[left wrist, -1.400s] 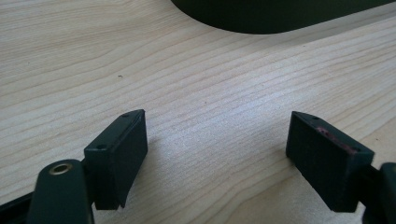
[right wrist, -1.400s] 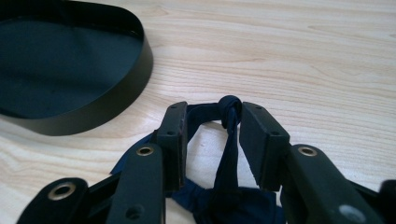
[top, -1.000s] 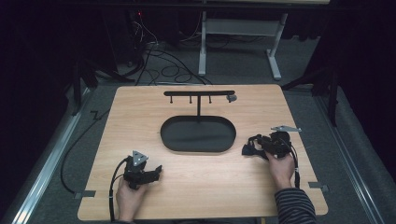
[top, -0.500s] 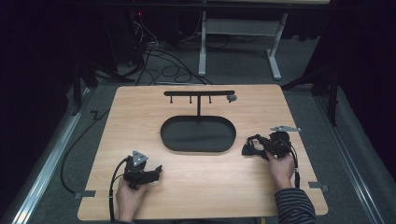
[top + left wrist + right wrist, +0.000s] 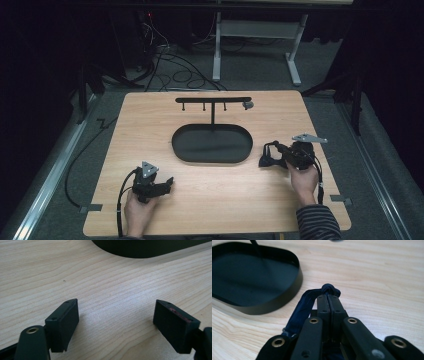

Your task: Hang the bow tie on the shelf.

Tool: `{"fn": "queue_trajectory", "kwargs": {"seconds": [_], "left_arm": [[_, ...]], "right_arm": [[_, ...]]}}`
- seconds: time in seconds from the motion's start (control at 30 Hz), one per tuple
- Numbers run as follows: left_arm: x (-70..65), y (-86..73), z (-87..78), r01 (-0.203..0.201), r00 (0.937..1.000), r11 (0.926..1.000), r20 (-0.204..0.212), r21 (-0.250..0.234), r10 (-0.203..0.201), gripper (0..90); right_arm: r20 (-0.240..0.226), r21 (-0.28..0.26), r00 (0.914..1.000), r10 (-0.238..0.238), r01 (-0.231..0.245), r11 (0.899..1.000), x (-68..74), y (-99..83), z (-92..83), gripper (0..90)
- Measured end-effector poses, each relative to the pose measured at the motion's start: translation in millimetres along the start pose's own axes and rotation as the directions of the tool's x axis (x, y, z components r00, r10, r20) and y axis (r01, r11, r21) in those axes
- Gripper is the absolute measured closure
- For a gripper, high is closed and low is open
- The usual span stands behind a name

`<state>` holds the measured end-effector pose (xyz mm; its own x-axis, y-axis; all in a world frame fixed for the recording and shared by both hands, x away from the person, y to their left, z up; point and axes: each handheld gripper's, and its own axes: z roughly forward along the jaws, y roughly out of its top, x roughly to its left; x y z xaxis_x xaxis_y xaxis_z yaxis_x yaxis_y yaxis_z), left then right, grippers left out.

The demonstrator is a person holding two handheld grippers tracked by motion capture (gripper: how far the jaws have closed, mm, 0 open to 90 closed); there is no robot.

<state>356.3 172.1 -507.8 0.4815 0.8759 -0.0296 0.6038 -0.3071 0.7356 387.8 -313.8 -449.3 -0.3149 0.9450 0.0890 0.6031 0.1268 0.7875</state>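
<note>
From up high we've got the left gripper [image 5: 162,186] resting low on the wooden table [image 5: 125,130], and the right gripper [image 5: 272,156] just right of the black oval tray [image 5: 212,145], whose T-shaped hook stand [image 5: 213,101] rises behind.

In the left gripper view, its jaws are spread wide with nothing but bare wood between them, and the tray's edge is well ahead.

In the right gripper view, its jaws are pinched tight on a dark blue fabric loop [image 5: 305,306], with the tray sitting ahead to the left.

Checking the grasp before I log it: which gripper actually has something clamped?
The right gripper: its jaws are shut on a dark blue strap. The left gripper stands open over bare table.
</note>
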Motion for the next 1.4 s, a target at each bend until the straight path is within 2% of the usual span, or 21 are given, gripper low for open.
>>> {"fn": "queue_trajectory", "kwargs": {"seconds": [0.27, 0.6, 1.4], "left_arm": [[-0.2, 0.0, 0.1, -0.001, 1.0, 1.0, -0.002, -0.001, 0.001, 21.0], [-0.1, 0.0, 0.1, -0.001, 1.0, 1.0, -0.001, -0.001, 0.001, 20.9], [-0.7, 0.0, 0.3, -0.004, 1.0, 1.0, -0.004, 0.0, 0.004, 21.0]], "right_arm": [[-0.02, -0.037, 0.9997, -0.017, 0.016, 0.999, 6.7, 4.4, -13.5, 90.0], [-0.031, -0.052, 0.9981, -0.053, 0.052, 0.997, 13.3, 9.5, -19.5, 90.0], [-0.089, -0.106, 0.9909, -0.101, 0.091, 0.99, 33.9, 24.6, -31.8, 90.0]]}}
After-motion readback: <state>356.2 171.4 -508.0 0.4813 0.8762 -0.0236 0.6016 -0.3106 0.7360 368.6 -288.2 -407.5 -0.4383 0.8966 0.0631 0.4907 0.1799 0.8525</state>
